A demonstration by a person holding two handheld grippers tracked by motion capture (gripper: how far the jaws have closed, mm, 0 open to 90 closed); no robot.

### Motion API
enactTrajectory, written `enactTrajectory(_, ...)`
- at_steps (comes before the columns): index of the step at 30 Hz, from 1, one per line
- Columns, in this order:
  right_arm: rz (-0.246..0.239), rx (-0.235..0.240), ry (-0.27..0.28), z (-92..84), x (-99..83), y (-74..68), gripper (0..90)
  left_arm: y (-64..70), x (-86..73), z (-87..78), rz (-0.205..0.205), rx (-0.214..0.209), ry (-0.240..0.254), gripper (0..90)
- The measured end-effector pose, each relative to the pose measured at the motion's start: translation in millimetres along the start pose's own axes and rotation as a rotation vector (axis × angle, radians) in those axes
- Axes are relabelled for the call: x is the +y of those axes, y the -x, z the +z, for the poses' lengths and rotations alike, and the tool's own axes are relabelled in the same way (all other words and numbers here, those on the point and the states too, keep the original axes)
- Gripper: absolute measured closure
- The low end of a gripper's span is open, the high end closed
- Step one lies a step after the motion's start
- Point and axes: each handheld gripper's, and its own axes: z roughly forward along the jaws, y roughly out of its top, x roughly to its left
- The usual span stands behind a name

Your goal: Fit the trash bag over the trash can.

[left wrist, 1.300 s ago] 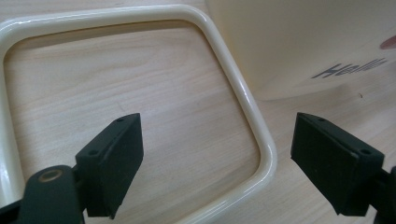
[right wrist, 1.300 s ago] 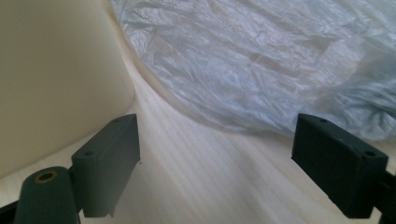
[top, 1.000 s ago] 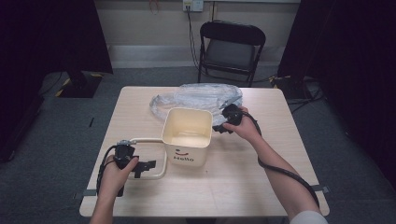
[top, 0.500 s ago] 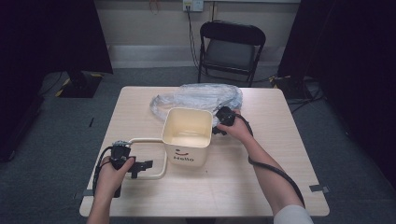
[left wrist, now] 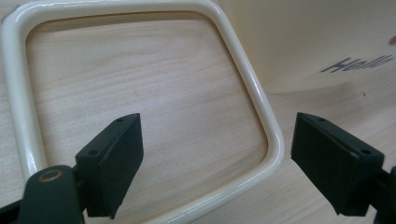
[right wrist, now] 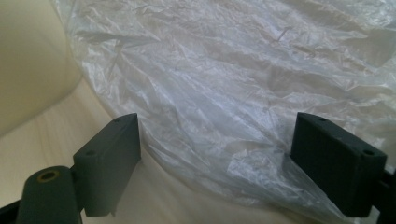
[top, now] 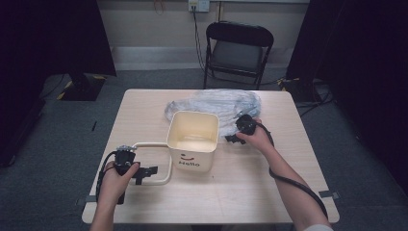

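My right gripper (top: pixel 234 138) has closed in beside the bin (top: pixel 192 139), fingers spread, clear bag (right wrist: pixel 243 93) just ahead; left gripper (left wrist: pixel 215 172) straddles the ring frame (left wrist: pixel 261 112), spread.

black folding chair (top: pixel 239 50) behind table (top: pixel 144 103); wall outlet (top: pixel 198 5) above.

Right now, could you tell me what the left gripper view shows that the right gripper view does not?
Left gripper view alone: the cream ring frame lying flat on the table, one side running between the open jaws, and the bin's Hello lettering. Right gripper view alone: the crumpled clear plastic bag ahead of its open jaws. Both: the cream bin wall and the wooden table.
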Motion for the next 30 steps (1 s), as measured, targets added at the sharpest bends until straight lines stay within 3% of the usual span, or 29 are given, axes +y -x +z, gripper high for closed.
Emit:
enactTrajectory(9, -0.001, -0.032, -0.033, -33.4, -38.9, -2.5, 14.8, 7.1, -0.3, 10.1, 0.02, -0.004, -0.049, 16.5)
enactTrajectory(19, -0.039, -0.02, -0.04, -62.2, -74.1, -29.5, 14.7, 8.2, -1.5, 13.2, 0.02, -0.009, -0.061, 16.5)
enactTrajectory(23, -0.044, 0.01, -0.029, -69.9, -86.2, -45.0, 14.1, 9.3, -2.3, 13.8, 0.02, -0.015, -0.067, 16.5)
enactTrajectory(27, -0.052, 0.074, -0.034, -80.8, -92.3, -58.7, 15.7, 10.8, -2.8, 14.5, 0.025, -0.018, -0.069, 16.5)
enactTrajectory(30, -0.075, 0.08, -0.008, -94.9, -89.4, -61.4, 15.7, 10.7, -3.0, 14.6, 0.02, -0.019, -0.068, 16.5)
